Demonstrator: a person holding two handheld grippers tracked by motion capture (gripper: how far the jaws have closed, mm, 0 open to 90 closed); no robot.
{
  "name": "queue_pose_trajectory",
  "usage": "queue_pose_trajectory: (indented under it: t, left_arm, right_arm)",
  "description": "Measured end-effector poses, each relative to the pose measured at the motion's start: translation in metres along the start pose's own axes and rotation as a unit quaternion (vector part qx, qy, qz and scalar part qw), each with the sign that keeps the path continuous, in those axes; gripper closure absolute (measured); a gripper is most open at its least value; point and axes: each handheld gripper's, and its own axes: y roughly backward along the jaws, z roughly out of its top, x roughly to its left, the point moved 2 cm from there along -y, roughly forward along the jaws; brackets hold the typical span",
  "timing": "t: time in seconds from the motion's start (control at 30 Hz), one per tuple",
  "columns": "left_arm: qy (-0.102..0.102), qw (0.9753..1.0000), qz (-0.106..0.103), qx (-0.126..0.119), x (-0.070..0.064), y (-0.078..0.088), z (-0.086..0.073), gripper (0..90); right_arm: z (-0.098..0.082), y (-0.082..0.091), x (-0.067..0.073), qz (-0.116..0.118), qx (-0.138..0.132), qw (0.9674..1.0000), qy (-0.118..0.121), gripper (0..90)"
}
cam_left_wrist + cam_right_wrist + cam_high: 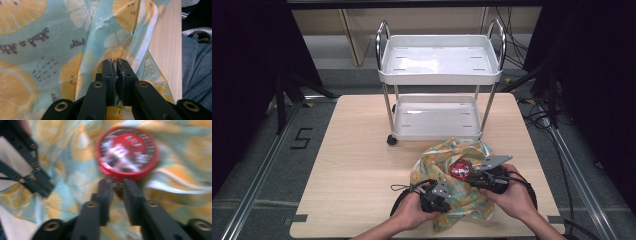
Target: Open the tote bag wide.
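Note:
A pale blue cloth [437, 160] printed with yellow lemon slices lies crumpled on the near right of the wooden table [357, 165]. On it rests a round red tin [459, 170], lid up. My left gripper [115, 62] is shut on a raised fold of the cloth [50, 50] near its hem; from above the left gripper [439, 192] lies at the cloth's near-left part. My right gripper [117, 183] has its jaws slightly parted, tips just short of the tin [127, 152] with nothing gripped. In the blurred right gripper view the left gripper [30, 170] shows at upper left.
A white two-shelf cart [439, 65] with chrome handles stands at the table's far edge, both shelves bare. The table's near edge runs close behind the cloth. A person's denim-clad leg [197, 75] shows beyond that edge. Cables trail on the floor at right.

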Motion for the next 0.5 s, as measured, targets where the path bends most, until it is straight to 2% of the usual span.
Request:
queue_pose_trajectory:
  t: [0.07,0.1,0.13,0.17,0.37,0.43,0.5]
  left_arm:
    - [-0.004,1.0000,0.002,-0.001,0.000,0.001,0.001,83.6]
    - [-0.002,1.0000,-0.001,-0.003,-0.001,0.002,0.001,83.1]
    - [-0.006,1.0000,0.001,-0.003,-0.001,0.003,0.002,82.4]
    - [0.002,0.9999,-0.001,-0.010,-0.003,0.004,0.002,81.4]
    - [0.021,0.9988,-0.007,-0.044,-0.004,0.019,0.008,72.8]
    - [0.025,0.9982,-0.004,-0.054,-0.004,0.024,0.009,69.8]
    - [0.025,0.9978,0.002,-0.061,-0.004,0.031,0.011,66.4]
  right_arm:
    - [-0.002,0.004,-0.007,-0.012,-0.009,0.9999,0.007,59.3]
    - [-0.002,0.006,-0.009,-0.005,-0.005,0.9999,0.009,56.8]
    - [-0.002,0.005,-0.012,-0.001,-0.026,0.9996,0.012,53.4]
    - [-0.001,0.005,-0.012,0.012,-0.022,0.9996,0.014,49.5]
    - [0.001,0.003,-0.017,0.025,-0.031,0.9988,0.029,43.0]
    - [0.003,0.004,-0.020,0.033,-0.036,0.9982,0.036,39.6]
    - [0.004,0.004,-0.024,0.037,-0.041,0.9980,0.031,37.4]
